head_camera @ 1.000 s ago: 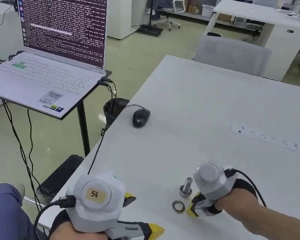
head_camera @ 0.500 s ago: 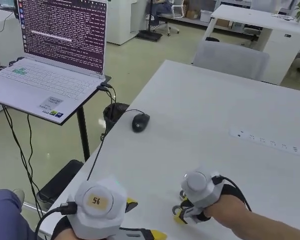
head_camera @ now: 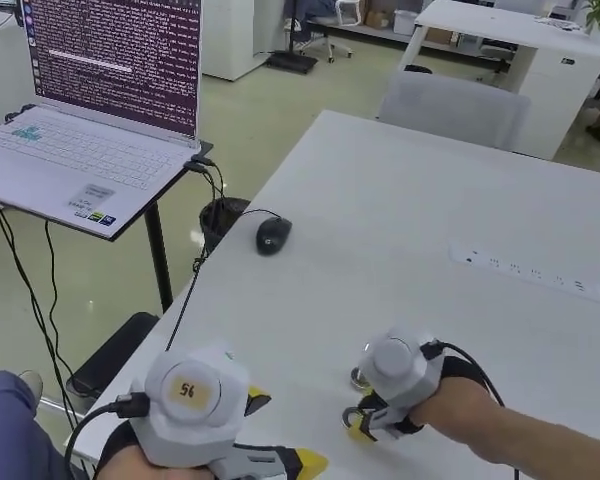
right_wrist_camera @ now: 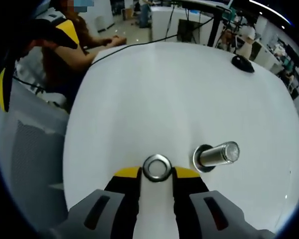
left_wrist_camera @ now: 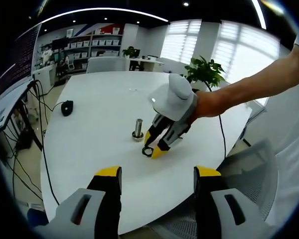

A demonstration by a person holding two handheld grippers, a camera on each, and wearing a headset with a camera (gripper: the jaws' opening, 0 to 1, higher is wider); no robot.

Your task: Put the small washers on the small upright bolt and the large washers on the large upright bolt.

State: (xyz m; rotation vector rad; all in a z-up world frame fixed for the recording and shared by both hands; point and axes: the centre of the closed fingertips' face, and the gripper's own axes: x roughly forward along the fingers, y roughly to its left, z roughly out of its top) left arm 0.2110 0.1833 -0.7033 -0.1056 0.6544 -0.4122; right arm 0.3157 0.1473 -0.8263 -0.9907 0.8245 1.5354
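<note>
White tabletop [head_camera: 400, 190] runs out toward an open office, with a laptop [head_camera: 90, 120] on a stand off its left edge and a mouse [head_camera: 272, 234] lying well away from the work. Near our edge, the right gripper [right_wrist_camera: 157, 175] has its yellow-tipped jaws nearly closed. They pinch a washer [right_wrist_camera: 157, 167] by its rim, so the ring sits just beyond the tips. An upright bolt [right_wrist_camera: 217, 154] stands on the table just beside the washer, apart from it. The left gripper [left_wrist_camera: 158, 173] hovers over the near edge with its jaws wide apart and nothing between them.

We judge the step in hand to be carrying the washer over the bolt's top and letting it drop on. The hold is thin, on the rim alone, so a tilt or a knock against the threads could flick the washer out and send it rolling off the near edge. A sideways nudge could topple the bolt, since nothing seems to hold it down. We also cannot tell from these views whether this bolt is the small or the large one, so the washer may not belong on it.
</note>
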